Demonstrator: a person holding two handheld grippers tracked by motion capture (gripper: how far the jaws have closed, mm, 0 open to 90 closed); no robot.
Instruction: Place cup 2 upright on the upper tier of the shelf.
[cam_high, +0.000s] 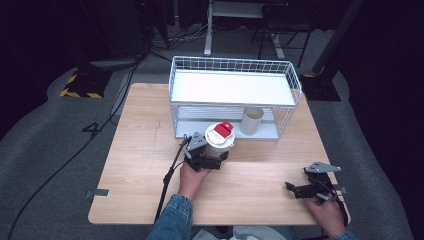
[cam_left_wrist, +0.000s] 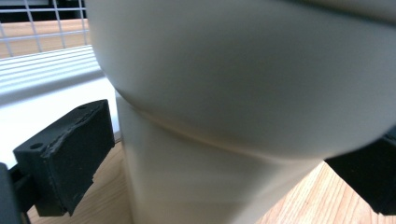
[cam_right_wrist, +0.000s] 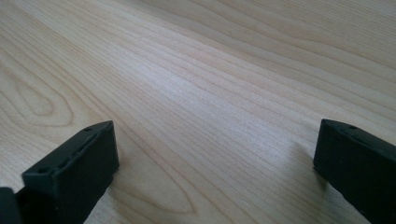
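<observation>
A white cup (cam_high: 219, 142) with a white lid and a red tab stands on the wooden table (cam_high: 145, 160), just in front of the wire rack. My left gripper (cam_high: 216, 159) reaches it from the near side and is open, with one jaw on each side of the cup's lower body. In the left gripper view the cup (cam_left_wrist: 233, 93) stands very close between the jaws of the left gripper (cam_left_wrist: 219, 163), and the left jaw is about level with its wall. My right gripper (cam_high: 295, 190) rests low at the table's near right, open and holding nothing. Bare wood lies between the jaws of the right gripper (cam_right_wrist: 217, 163).
A white two-level wire rack (cam_high: 235, 65) stands at the back of the table. A beige cup (cam_high: 252, 121) sits on its lower shelf, right of the white cup. Black stands and cables lie on the floor beyond the table.
</observation>
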